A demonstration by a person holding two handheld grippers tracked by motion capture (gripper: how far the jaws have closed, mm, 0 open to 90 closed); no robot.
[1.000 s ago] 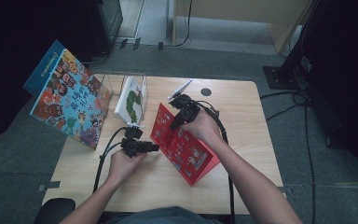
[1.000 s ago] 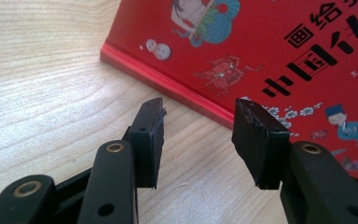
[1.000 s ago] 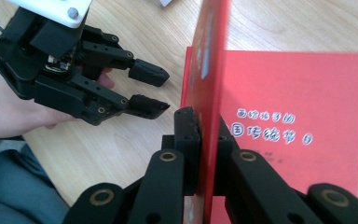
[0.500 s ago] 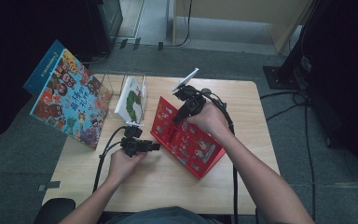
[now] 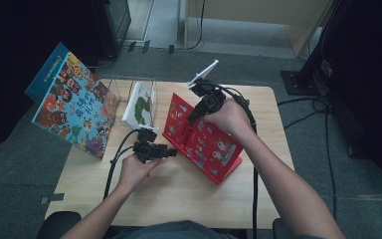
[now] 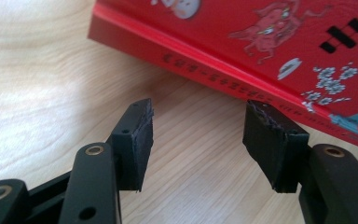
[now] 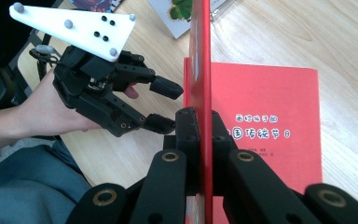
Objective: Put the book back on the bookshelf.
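A red picture book [image 5: 199,139] lies in the middle of the wooden table [image 5: 179,199], its front cover raised at a slant. My right gripper [image 5: 193,117] is shut on the top edge of that cover [image 7: 200,70], which stands edge-on between its jaws [image 7: 198,125]. Under it shows a red page with white lettering [image 7: 261,133]. My left gripper [image 5: 172,153] hovers low by the book's near left edge. Its jaws have just been opening and nothing is between them [image 6: 198,135]. The book's spine [image 6: 223,70] runs just beyond its fingertips. The left gripper [image 7: 165,106] also appears beside the cover.
A large colourful picture book [image 5: 72,109] leans off the table's left side. A white book with a green drawing [image 5: 140,104] stands in a clear rack [image 5: 124,87] at the back left. Cables trail from both grippers toward the near edge.
My right gripper has risen with the red cover, tilting it up more steeply. The left gripper's jaws have spread wider and it has lifted slightly.
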